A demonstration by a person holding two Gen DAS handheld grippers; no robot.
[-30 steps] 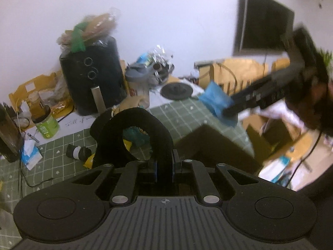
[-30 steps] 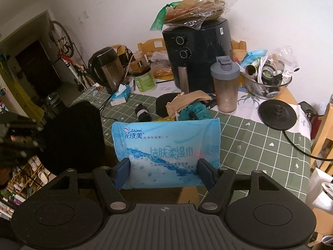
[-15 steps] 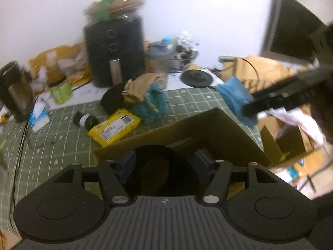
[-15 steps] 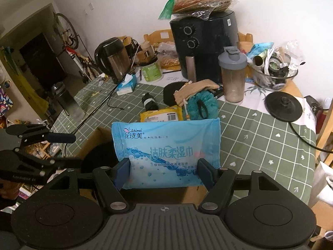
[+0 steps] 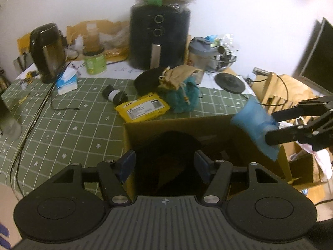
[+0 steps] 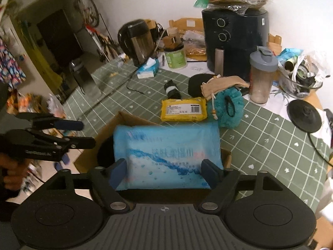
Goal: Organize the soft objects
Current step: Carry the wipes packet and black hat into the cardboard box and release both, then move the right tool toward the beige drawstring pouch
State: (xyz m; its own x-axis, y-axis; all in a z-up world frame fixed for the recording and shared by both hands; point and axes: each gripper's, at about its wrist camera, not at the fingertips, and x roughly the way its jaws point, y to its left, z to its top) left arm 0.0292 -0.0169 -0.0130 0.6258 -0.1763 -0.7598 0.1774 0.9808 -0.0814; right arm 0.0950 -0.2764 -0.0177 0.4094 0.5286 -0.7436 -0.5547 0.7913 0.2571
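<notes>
Left tongs [image 5: 164, 165] released above the cardboard box [image 5: 208, 125] at frame centre; right tongs [image 6: 164, 171] grasping the blue wipes pack [image 6: 166, 154].

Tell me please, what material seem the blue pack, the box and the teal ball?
Blue pack: glossy plastic film, judging by its sheen and print. Box: plain brown cardboard, matte, with raw edges. Teal ball: probably fluffy chenille or mesh; fuzzy surface.
</notes>
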